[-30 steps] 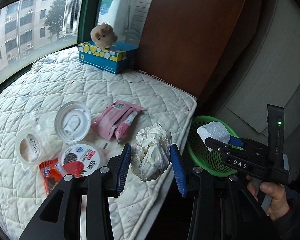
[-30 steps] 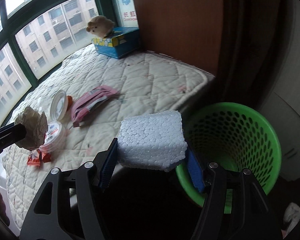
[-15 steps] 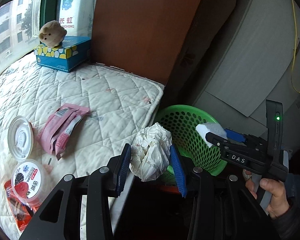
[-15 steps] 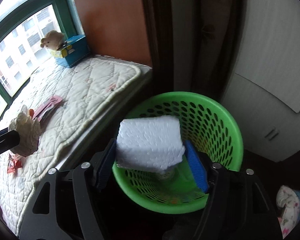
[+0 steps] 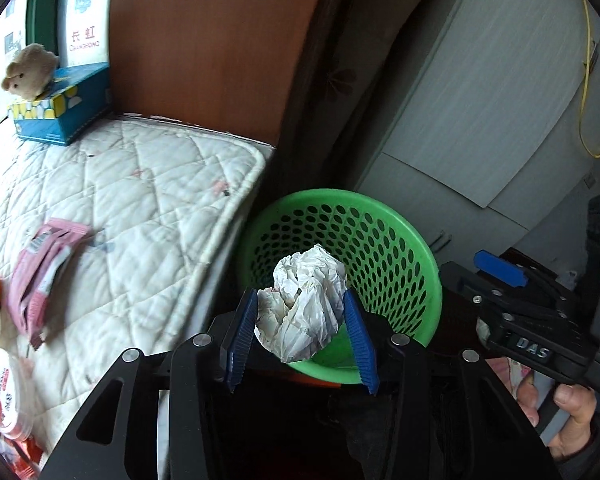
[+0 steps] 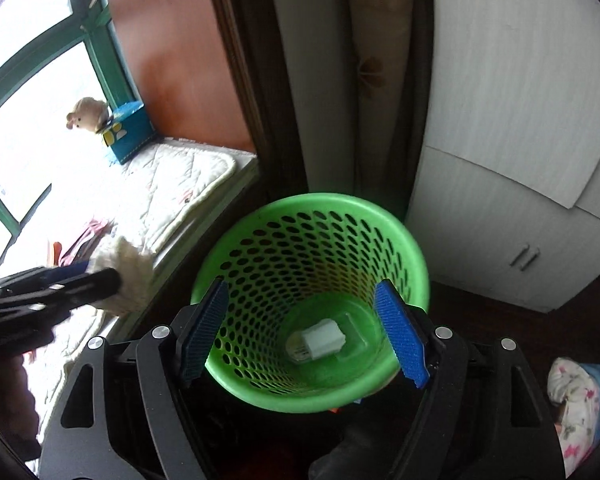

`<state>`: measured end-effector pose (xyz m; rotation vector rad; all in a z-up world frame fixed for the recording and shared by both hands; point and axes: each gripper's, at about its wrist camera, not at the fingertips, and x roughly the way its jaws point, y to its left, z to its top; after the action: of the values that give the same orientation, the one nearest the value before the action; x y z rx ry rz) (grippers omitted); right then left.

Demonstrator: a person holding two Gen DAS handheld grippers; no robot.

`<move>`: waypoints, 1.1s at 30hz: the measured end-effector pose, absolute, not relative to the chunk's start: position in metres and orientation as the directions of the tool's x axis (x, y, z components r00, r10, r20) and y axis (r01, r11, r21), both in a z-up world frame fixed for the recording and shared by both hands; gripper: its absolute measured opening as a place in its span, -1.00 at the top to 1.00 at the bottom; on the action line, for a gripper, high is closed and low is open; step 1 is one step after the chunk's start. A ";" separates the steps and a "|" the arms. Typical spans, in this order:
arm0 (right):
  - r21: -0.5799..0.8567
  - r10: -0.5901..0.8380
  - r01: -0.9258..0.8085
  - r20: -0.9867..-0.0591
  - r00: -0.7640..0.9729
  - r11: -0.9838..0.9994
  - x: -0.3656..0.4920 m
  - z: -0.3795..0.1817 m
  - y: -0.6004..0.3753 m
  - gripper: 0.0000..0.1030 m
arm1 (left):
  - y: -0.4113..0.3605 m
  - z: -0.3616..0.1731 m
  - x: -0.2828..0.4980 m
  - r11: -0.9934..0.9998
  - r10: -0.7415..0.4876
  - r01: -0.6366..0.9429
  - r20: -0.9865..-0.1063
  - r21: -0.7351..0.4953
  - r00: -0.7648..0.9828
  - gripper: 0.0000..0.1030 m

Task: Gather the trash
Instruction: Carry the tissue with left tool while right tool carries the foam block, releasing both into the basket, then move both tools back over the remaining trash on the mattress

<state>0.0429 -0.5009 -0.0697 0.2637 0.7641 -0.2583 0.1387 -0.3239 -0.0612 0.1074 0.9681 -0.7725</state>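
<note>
My left gripper (image 5: 302, 336) is shut on a crumpled white paper ball (image 5: 304, 304) and holds it over the near rim of the green perforated basket (image 5: 400, 240). My right gripper (image 6: 304, 332) is open and empty above the same basket (image 6: 312, 208). A white foam block (image 6: 320, 340) lies on the basket's bottom. In the right wrist view the left gripper with the paper ball (image 6: 124, 276) shows at the left.
A quilted white mattress (image 5: 140, 184) lies left of the basket, with a pink wrapper (image 5: 44, 272), a lidded cup (image 5: 0, 396), a blue tissue box (image 5: 60, 112) and a plush toy (image 5: 28, 72). White cabinet doors (image 6: 500, 200) stand behind the basket.
The right gripper opened and the foam block dropped into the basket. The left gripper carried the paper ball from the mattress edge to over the basket.
</note>
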 end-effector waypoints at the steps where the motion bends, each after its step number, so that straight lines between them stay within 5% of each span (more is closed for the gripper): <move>1: 0.145 -0.135 0.328 -0.704 0.697 0.934 0.040 -0.068 -0.503 -0.47 | -0.331 -0.064 0.138 0.730 -0.542 0.638 -0.777 -0.246 0.320 0.15; 12: 0.167 -0.148 0.356 -0.691 0.707 0.919 0.021 -0.059 -0.519 -0.47 | -0.357 -0.076 0.136 0.715 -0.561 0.638 -0.779 -0.286 0.279 -0.29; 33: 0.190 -0.004 0.178 -0.673 0.739 0.966 0.052 -0.047 -0.439 -0.48 | -0.167 -0.052 0.127 0.921 -0.334 0.363 -0.767 -0.141 0.547 -0.29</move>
<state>0.0523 -0.4393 -0.0467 0.2497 0.7340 -0.1013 0.1266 -0.1675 -0.0521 0.0354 0.9016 -0.4127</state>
